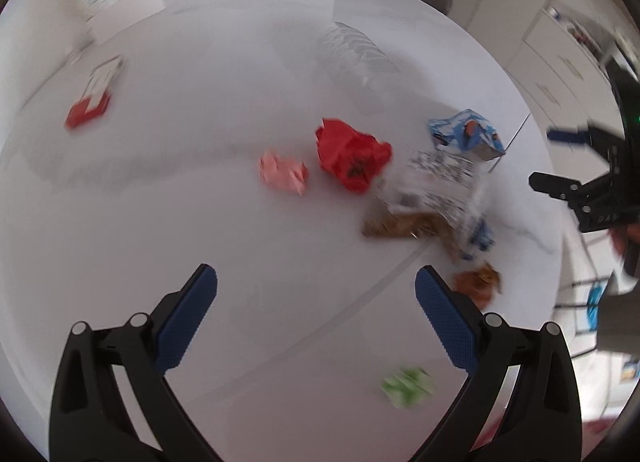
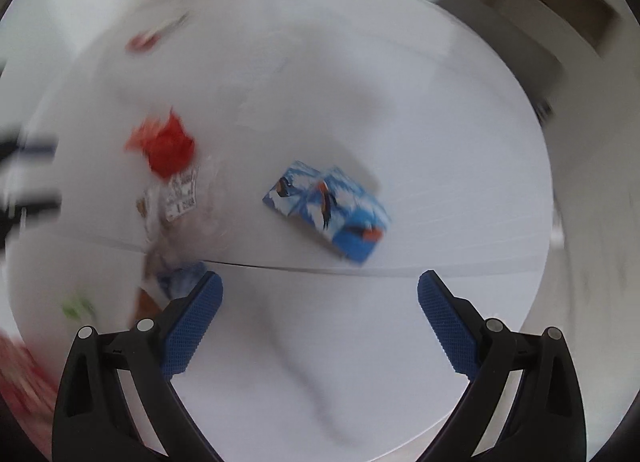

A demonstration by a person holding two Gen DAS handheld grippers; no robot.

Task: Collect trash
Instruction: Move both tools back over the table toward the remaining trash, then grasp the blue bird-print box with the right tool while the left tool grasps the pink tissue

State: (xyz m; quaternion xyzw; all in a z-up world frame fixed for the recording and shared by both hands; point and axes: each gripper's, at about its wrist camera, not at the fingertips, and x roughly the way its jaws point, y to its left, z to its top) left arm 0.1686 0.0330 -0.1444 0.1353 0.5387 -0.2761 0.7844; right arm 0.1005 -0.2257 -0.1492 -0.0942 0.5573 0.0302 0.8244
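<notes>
Now I hold both tongs, left gripper [image 1: 316, 308] and right gripper [image 2: 319, 312], spread empty over the table [image 1: 200, 202], the right lined up on the blue carton [image 2: 328, 210].

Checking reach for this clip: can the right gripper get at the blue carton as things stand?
Probably yes: the right gripper is open, the blue carton lies straight ahead on the white table, with nothing between.

My left hand-held gripper [image 1: 316, 318] has two black arms with round silver screws and bumpy blue pads [image 1: 188, 318]. My right hand-held gripper [image 2: 318, 322] looks just the same.
</notes>
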